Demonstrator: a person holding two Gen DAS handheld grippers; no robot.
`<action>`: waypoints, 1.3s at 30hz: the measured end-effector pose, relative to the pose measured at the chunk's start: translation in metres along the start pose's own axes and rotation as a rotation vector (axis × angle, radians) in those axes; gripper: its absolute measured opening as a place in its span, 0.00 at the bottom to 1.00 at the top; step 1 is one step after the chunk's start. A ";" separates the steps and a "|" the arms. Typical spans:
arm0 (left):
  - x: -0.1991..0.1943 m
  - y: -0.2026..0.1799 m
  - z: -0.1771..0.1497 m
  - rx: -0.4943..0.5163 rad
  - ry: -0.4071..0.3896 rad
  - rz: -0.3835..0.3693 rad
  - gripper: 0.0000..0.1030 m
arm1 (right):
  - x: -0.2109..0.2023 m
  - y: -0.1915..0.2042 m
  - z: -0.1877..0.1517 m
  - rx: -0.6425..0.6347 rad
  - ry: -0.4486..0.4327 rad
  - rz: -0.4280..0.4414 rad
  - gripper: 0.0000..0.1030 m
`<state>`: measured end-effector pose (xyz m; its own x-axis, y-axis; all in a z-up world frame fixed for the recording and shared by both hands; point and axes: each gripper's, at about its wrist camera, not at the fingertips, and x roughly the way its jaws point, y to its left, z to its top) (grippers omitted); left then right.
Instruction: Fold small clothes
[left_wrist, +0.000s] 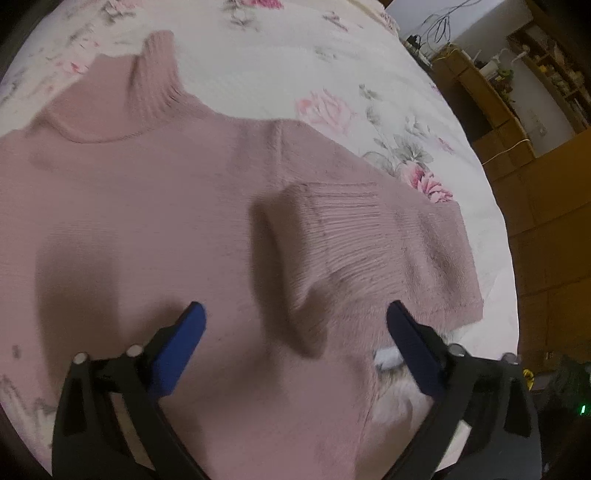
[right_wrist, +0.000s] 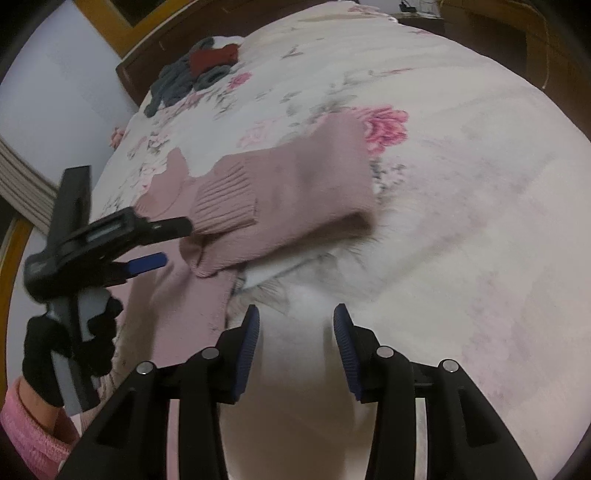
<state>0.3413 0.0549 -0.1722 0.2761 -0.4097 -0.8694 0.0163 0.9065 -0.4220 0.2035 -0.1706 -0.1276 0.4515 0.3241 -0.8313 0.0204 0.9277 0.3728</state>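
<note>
Blue-padded fingers of the left gripper (left_wrist: 295, 325) stand spread wide at 6 o'clock in the left wrist view, hanging over the pink turtleneck sweater (left_wrist: 155, 221) and pinching nothing. That sweater lies flat on the floral bedspread (left_wrist: 295, 66), its ribbed collar (left_wrist: 155, 77) pointing toward 11 o'clock. 1 sleeve is folded back across the chest, its ribbed cuff (left_wrist: 332, 229) resting on the body just right of centre, between the 2 fingers in the picture. A bit of white fabric (left_wrist: 388, 360) shows beside the right-hand finger at the sweater's lower edge.

From the right wrist view, the right gripper (right_wrist: 295, 332) is also spread apart at 6 o'clock, over bare bedspread just right of the sweater's side edge, gripping nothing. The folded sleeve runs from centre toward 9 o'clock, where the left gripper's black frame pokes in with 1 blue pad visible. A black-gloved hand (right_wrist: 62, 350) with a pink knit sleeve (right_wrist: 29, 432) holds that tool at 8 o'clock.

Farther off, a pile of grey and dark red clothes (right_wrist: 195, 74) sits on the bedspread at 11 o'clock, well apart from the sweater. Wooden shelves and cabinets (left_wrist: 517, 122) stand beyond the bed at 2 o'clock in the left wrist view.
</note>
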 end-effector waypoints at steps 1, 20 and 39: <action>0.009 -0.002 0.002 -0.004 0.017 -0.005 0.63 | 0.000 -0.002 -0.001 0.004 -0.002 -0.004 0.42; -0.074 0.046 0.015 0.039 -0.213 0.043 0.15 | 0.005 0.020 0.031 -0.003 -0.042 0.033 0.42; -0.088 0.170 0.018 -0.112 -0.206 0.136 0.17 | 0.108 0.071 0.082 -0.005 0.120 0.090 0.38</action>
<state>0.3371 0.2468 -0.1627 0.4587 -0.2452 -0.8541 -0.1377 0.9299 -0.3410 0.3268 -0.0855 -0.1568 0.3416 0.4257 -0.8379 -0.0199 0.8946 0.4464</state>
